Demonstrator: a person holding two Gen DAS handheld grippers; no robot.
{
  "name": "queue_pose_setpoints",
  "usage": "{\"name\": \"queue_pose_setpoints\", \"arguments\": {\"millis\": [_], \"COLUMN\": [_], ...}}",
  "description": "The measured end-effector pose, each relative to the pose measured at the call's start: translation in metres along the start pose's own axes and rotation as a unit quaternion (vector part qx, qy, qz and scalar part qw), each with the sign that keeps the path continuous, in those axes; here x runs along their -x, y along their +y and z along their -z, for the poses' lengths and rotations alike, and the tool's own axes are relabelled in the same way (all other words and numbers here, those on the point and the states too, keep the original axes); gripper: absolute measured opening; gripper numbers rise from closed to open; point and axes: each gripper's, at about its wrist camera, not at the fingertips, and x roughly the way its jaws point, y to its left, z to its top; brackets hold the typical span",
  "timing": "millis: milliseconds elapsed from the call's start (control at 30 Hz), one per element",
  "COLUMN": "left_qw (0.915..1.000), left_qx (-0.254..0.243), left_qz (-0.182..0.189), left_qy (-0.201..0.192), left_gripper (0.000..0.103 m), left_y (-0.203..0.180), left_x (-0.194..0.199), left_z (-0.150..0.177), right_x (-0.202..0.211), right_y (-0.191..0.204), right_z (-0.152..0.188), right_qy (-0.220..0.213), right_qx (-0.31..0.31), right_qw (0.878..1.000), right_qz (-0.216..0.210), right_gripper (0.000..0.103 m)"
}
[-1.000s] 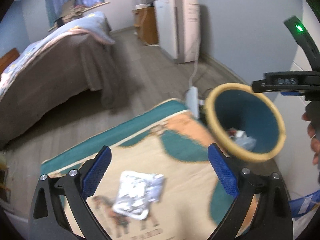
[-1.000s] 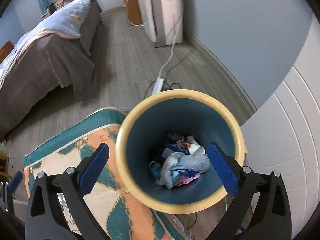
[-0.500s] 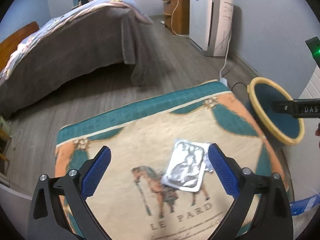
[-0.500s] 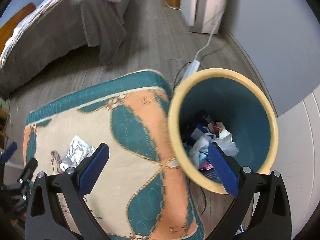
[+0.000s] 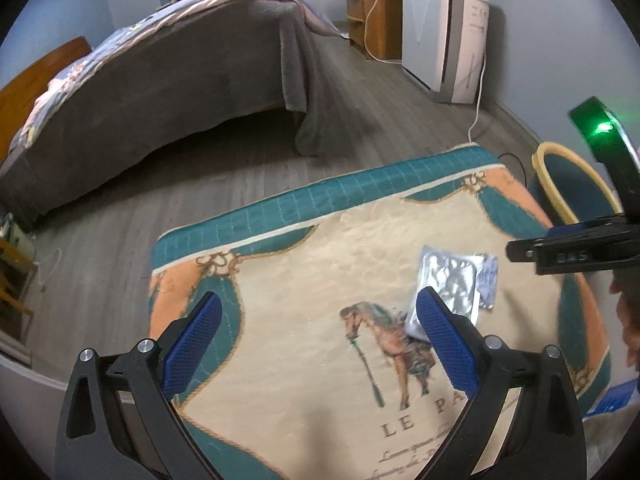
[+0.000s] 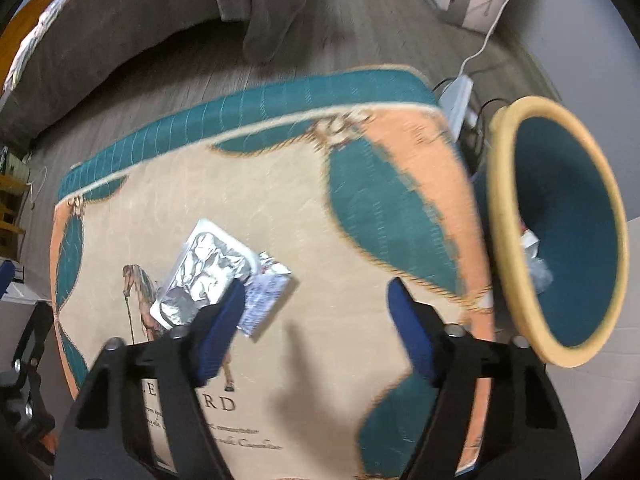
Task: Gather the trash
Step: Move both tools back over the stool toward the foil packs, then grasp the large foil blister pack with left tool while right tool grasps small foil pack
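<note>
A crumpled silver foil wrapper lies on the horse-print table cloth, with a small white and blue packet against its side. The teal bin with a yellow rim stands off the table's right edge and holds trash. My left gripper is open and empty over the cloth, the wrapper beside its right finger. My right gripper is open and empty above the table, the packet at its left finger.
A bed with a grey cover stands beyond the table across the wood floor. A white appliance and a wooden cabinet stand by the far wall. A power strip and cables lie on the floor beside the bin.
My right gripper has swung left from over the bin to above the table near the wrapper. My left gripper's view has shifted left, so the wrapper now sits by its right finger.
</note>
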Motion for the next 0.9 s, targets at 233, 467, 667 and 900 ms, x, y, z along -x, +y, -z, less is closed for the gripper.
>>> {"name": "queue_pose_setpoints", "arguments": {"millis": [233,467,667,900], "left_qw": [0.9996,0.998,0.9941,0.9929], "left_qx": [-0.022,-0.053,-0.078,-0.042], "left_qz": [0.008,0.016,0.064,0.091], "left_qy": [0.013,0.029,0.04,0.064], "left_gripper": [0.097,0.097,0.097,0.097], "left_y": [-0.003,-0.025,-0.055,-0.078], "left_x": [-0.008,-0.024,-0.039,-0.072], "left_z": [0.009,0.015,0.013,0.011], "right_x": [-0.025,-0.039,-0.02,-0.001], "right_y": [0.015,0.01,0.0,-0.02], "right_z": [0.0,0.0,-0.006,-0.014], "right_qy": [0.031,0.038,0.016,-0.007], "right_qx": [-0.018,-0.057,-0.055,-0.049], "right_qw": [0.999,0.995,0.996,0.998], "right_qz": [-0.02,-0.068,-0.068,-0.045], "right_gripper": [0.045,0.022,0.012,0.012]}}
